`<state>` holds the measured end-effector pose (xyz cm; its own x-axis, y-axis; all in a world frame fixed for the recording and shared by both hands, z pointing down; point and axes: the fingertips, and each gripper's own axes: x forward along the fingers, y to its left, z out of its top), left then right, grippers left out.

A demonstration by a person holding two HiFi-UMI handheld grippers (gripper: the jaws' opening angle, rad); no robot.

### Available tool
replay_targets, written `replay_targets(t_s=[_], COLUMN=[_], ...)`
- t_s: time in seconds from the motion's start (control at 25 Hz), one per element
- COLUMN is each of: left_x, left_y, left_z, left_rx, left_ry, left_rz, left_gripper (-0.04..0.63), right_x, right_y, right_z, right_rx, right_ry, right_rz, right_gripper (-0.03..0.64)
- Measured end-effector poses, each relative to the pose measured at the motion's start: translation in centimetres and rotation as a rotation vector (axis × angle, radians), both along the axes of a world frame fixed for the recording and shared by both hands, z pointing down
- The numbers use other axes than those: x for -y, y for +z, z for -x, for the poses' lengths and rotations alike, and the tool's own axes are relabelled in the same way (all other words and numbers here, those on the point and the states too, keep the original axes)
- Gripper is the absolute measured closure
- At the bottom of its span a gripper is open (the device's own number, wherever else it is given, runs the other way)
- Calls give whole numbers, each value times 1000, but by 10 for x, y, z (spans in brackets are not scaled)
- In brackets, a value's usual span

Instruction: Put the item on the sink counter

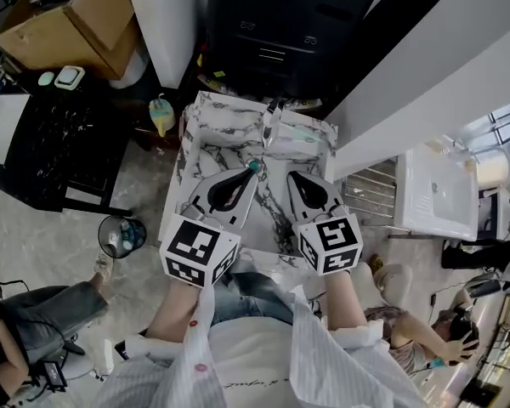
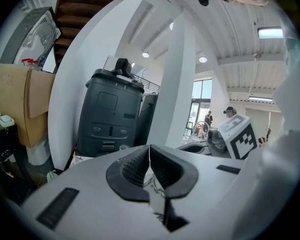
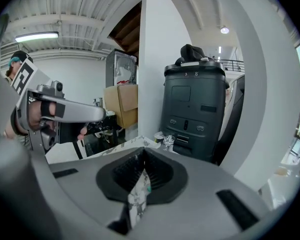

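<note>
The marble sink counter (image 1: 206,117) lies below both grippers in the head view. A pale green packet (image 1: 299,138) rests at its far right. A small teal thing (image 1: 255,166) shows on the marble just at the tip of my left gripper (image 1: 252,172); I cannot tell whether they touch. The same teal spot (image 3: 146,188) appears on the marble through the gap under the jaws in the right gripper view. In the left gripper view my left gripper (image 2: 149,151) is shut, its pads meeting with nothing between. Beside it, my right gripper (image 1: 292,178) (image 3: 143,154) is shut and empty.
A dark cabinet (image 1: 272,24) stands right behind the counter, between white pillars (image 1: 166,15). A yellow-green bottle (image 1: 161,116) sits on the floor to the left, near a black rack (image 1: 59,143) and a cardboard box (image 1: 68,15). A white washbasin (image 1: 433,194) stands at right. People sit at both lower corners.
</note>
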<state>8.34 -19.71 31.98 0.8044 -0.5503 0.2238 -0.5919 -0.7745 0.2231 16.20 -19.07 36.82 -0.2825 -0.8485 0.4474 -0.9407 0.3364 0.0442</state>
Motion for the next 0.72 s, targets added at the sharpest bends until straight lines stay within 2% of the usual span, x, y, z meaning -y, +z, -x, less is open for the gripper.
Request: replay_targets(t_s=[0.36,0.72], left_x=[18,33], left_y=[34,74], left_z=[-23,-24], left_rx=[51,103], left_ry=[29,14], left_rz=[65,146], left_gripper=[574,574], right_x=[32,69], right_y=[32,86], right_z=[-27,-57], right_rx=[-35,-168], right_ry=[-53,-147], right_rz=[78,178], right_gripper=[604,546])
